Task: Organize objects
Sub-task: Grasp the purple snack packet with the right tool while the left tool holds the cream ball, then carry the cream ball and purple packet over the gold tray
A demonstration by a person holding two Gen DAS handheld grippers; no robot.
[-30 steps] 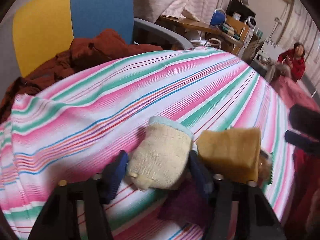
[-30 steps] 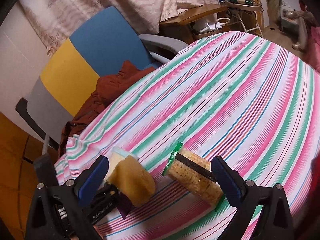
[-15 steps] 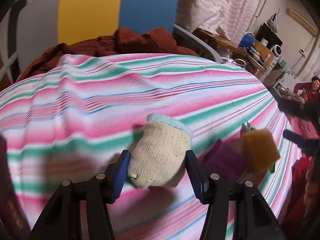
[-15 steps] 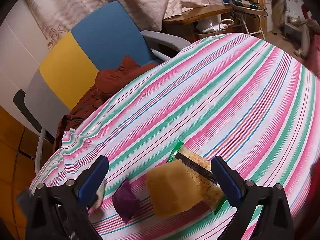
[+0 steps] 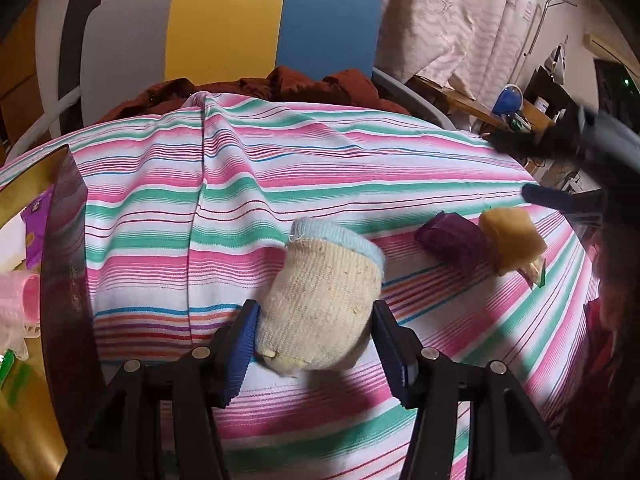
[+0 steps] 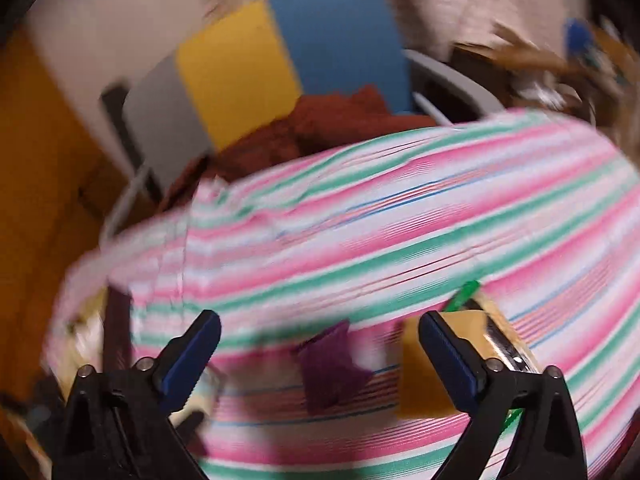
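Pinching a cream knitted sock roll with a pale blue cuff (image 5: pixel 324 300) between its two blue-padded fingers, the left hand-held gripper (image 5: pixel 316 348) holds the roll above the counter, which is covered by a pink, green and white striped cloth (image 5: pixel 280 184). To the right on the cloth lie a small crumpled purple fabric piece (image 5: pixel 452 240) and, touching its right side, a mustard-yellow folded cloth (image 5: pixel 512 236); a clear cracker packet with green sealed ends (image 5: pixel 536 272) pokes out from under the yellow cloth. At the left edge of the left wrist view a gold-rimmed box with a dark wall (image 5: pixel 64 248) holds a pink plastic hair roller (image 5: pixel 20 300) and a purple packet (image 5: pixel 34 220).

The right hand-held gripper (image 6: pixel 320 352) is spread wide with nothing between its fingers, hanging over the purple fabric piece (image 6: pixel 332 368); the yellow cloth (image 6: pixel 424 368) sits partly behind its right finger, with the cracker packet (image 6: pixel 504 344) just beyond. This view is heavily blurred. Behind the counter stands a chair with a grey, yellow and blue back (image 5: pixel 228 28), a rust-brown garment (image 5: pixel 320 84) heaped on its seat.
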